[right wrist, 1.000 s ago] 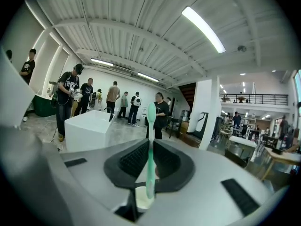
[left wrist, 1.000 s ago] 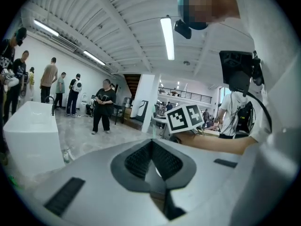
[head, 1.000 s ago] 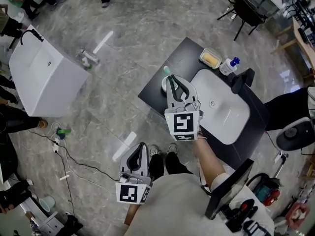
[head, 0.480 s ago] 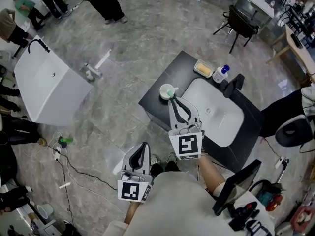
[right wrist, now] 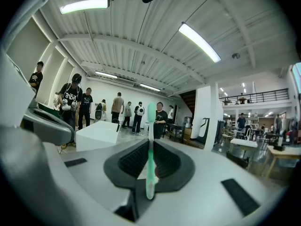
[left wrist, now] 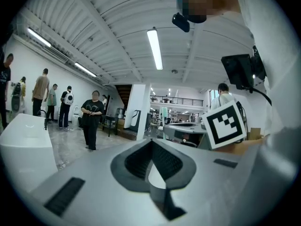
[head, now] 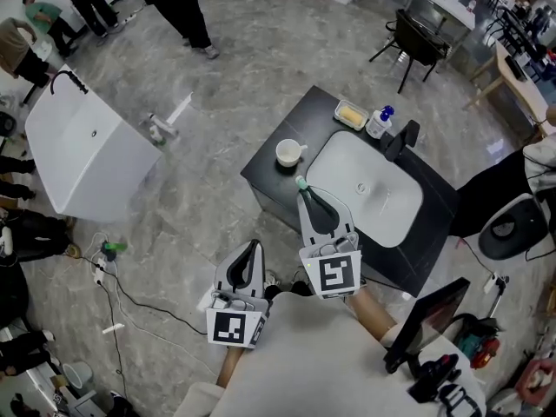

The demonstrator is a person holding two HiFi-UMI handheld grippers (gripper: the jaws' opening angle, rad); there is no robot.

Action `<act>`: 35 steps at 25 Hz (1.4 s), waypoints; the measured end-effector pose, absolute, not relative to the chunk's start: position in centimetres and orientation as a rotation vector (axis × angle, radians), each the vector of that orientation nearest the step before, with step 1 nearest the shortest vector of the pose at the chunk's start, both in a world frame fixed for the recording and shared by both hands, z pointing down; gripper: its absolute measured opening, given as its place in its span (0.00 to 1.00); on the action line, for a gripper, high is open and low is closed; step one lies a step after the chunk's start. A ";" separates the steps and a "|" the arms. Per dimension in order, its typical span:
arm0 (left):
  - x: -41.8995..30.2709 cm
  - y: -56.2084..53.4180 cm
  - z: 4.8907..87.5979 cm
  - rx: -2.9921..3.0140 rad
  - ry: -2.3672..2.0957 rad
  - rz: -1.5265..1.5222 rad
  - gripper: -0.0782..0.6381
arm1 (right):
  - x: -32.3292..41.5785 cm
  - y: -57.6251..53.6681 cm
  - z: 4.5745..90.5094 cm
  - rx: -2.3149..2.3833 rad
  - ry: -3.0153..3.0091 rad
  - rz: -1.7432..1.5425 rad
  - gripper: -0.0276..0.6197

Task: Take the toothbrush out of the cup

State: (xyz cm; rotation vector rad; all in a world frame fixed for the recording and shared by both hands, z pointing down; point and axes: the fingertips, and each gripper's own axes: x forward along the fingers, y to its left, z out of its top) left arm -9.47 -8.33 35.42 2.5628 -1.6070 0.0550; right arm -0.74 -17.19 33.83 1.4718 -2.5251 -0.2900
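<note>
A white cup [head: 289, 153] stands on the black counter [head: 265, 179], left of the white basin [head: 365, 194]. My right gripper [head: 307, 193] hovers near the counter's front edge, apart from the cup, shut on a green and white toothbrush [head: 301, 183]. In the right gripper view the toothbrush [right wrist: 150, 149] stands upright between the jaws of the right gripper [right wrist: 150, 145], its head pointing up. My left gripper [head: 254, 248] hangs lower left over the floor. Seen in its own view, the left gripper [left wrist: 151, 142] is shut with nothing in it.
A yellow soap dish [head: 350, 114], a blue-capped bottle [head: 379, 122] and a black tap [head: 398, 139] sit at the counter's back. A white sink unit [head: 82, 146] lies on the floor at left. People stand at the far side; cables trail on the floor.
My right gripper has drawn back from the cup toward me, carrying the toothbrush out of the cup. The left gripper rose slightly.
</note>
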 end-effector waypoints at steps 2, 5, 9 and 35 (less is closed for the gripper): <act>-9.2 -8.1 35.0 2.579 -1.605 0.045 0.12 | -0.5 -16.3 33.5 1.474 -2.527 -0.297 0.09; -8.9 -7.6 34.6 2.600 -1.602 0.036 0.12 | -0.2 -15.0 32.7 1.468 -2.533 -0.322 0.09; -8.3 -6.4 34.4 2.627 -1.576 0.039 0.12 | 0.1 -12.1 32.7 1.414 -2.513 -0.349 0.09; -7.4 -3.0 33.8 2.568 -1.530 -0.032 0.11 | 0.6 -3.8 32.5 1.616 -2.719 -0.048 0.09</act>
